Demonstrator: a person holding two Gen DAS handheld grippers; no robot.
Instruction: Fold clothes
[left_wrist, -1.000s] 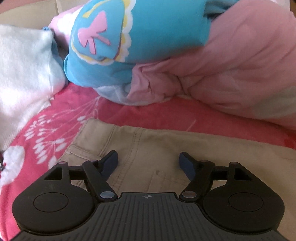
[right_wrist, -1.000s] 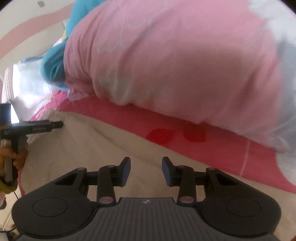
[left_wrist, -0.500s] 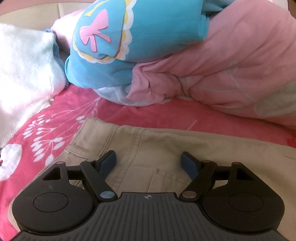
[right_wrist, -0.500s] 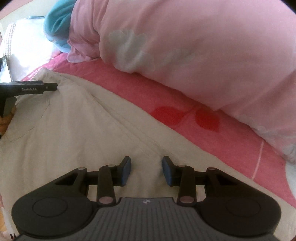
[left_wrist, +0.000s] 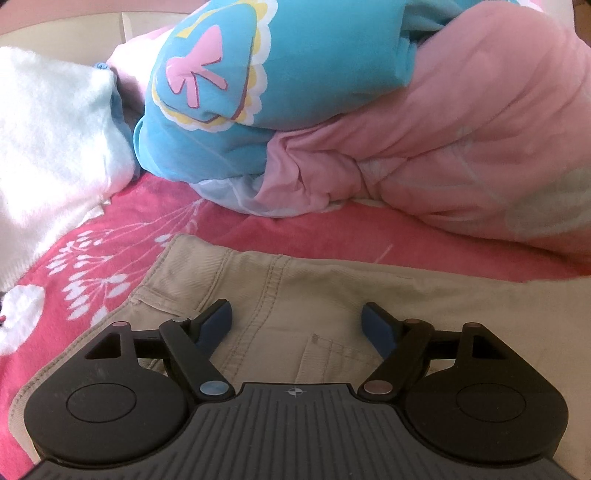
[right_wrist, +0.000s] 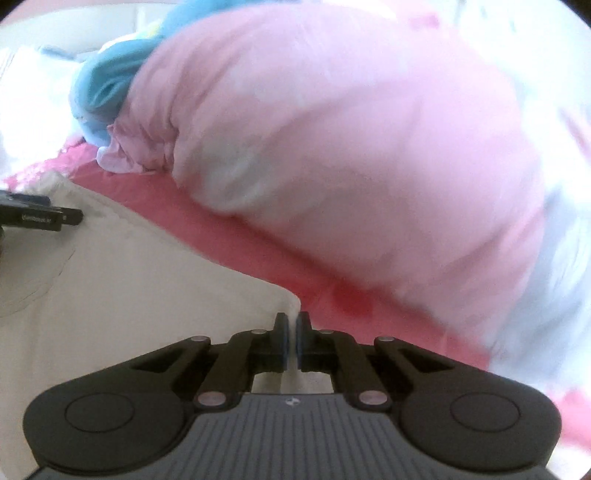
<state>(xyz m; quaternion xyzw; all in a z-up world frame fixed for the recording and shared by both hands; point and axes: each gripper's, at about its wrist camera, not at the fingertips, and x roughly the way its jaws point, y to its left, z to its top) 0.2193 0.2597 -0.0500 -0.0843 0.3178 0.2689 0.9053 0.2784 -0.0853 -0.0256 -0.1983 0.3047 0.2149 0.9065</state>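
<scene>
Pinching a raised fold of the beige trousers (right_wrist: 147, 295) lying on the pink bed (left_wrist: 258, 229), right tool (right_wrist: 292, 341) clamps narrow; left tool (left_wrist: 297, 325) gapes wide over their waistband. Lettering on the left tool seen from the right wrist is unreadable.

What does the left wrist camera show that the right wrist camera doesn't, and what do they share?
Only the left wrist view shows the white towel, the bow print and the open left gripper over the pocket seams. Only the right wrist view shows the right gripper shut on the beige trousers. Both show trousers, pink duvet and red sheet.
</scene>
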